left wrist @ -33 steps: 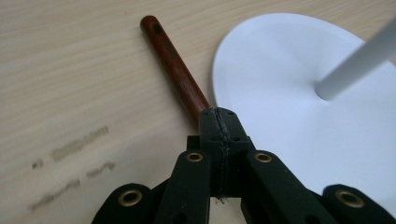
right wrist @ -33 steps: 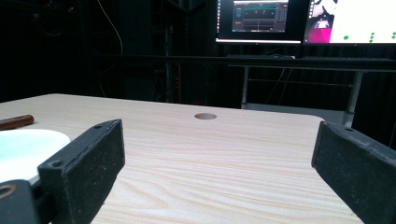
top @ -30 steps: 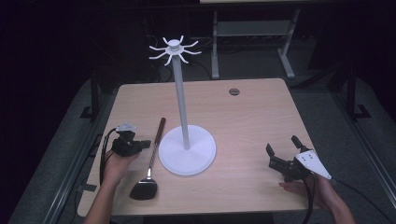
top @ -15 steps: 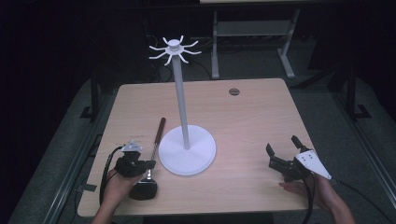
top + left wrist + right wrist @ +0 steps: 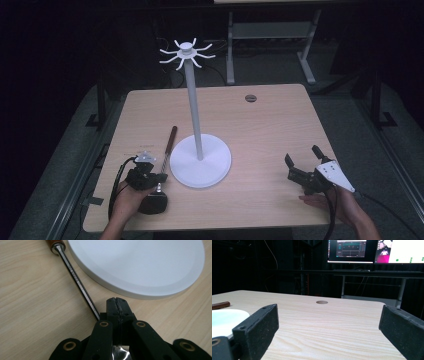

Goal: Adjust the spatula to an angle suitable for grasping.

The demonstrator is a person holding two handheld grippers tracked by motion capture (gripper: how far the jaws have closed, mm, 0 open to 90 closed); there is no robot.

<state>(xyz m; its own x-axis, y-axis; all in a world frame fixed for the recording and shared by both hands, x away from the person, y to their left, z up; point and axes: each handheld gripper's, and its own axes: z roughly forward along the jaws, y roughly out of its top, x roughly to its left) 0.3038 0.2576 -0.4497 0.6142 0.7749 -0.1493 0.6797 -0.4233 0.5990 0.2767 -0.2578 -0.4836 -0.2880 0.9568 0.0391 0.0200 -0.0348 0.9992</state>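
A white stand with a round base (image 5: 200, 162) and a crown of hooks (image 5: 186, 50) rises mid-table. Left of the base lies a utensil: brown wooden handle (image 5: 171, 137), metal shaft (image 5: 77, 282), black head (image 5: 152, 202) toward the near edge. My left gripper (image 5: 160, 177) hovers over the shaft close to the head. In the left gripper view its jaws (image 5: 116, 302) are pressed together, pointing at the base (image 5: 140, 265); the shaft runs under them on the left. My right gripper (image 5: 302, 154) rests at the front right, its jaws wide apart (image 5: 329, 322) and holding nothing.
A small round hole (image 5: 250, 98) sits in the tabletop at the back right. Beyond the table stand a metal frame (image 5: 270, 35) and lit monitors (image 5: 352, 250). Bare wood stretches between the stand and the right gripper.
My left gripper has moved toward the near edge and slightly right, from beside the utensil's handle to over its shaft near the head. The right gripper has stayed put.
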